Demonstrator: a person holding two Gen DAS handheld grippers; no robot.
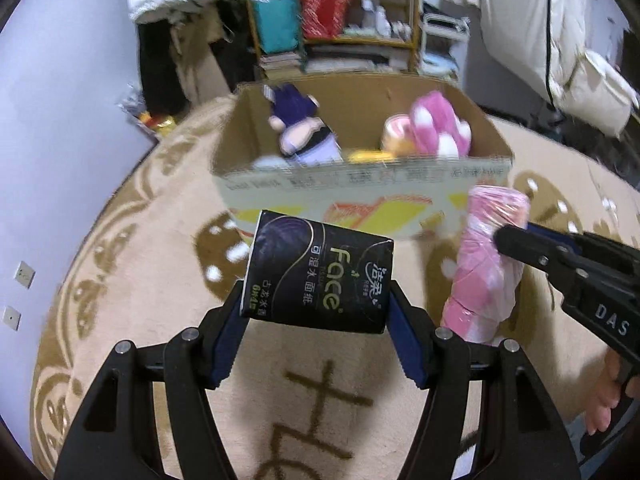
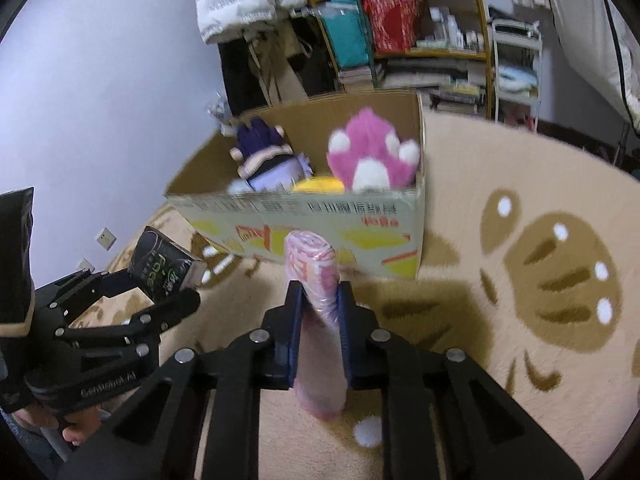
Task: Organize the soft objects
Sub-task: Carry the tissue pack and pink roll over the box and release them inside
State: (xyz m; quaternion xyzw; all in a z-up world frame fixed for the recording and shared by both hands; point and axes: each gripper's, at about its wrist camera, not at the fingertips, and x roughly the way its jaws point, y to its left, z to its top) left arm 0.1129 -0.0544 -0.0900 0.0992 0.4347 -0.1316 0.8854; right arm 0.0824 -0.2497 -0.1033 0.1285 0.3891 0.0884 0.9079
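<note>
Grip status first: your left gripper (image 1: 316, 320) is clenched on the dark tissue pack (image 1: 320, 276), and your right gripper (image 2: 318, 320) is clamped tight on the pink plastic-wrapped roll (image 2: 316, 308), both items lifted off the beige rug (image 2: 500, 320). Farther off, the open cardboard box (image 2: 320, 216) already holds a purple doll (image 2: 266, 156) at its left, a pink paw plush (image 2: 372, 156) at its right and something yellow between them. Judged progress: roughly halfway or better; you still have to carry both held items forward and release them into the box.
</note>
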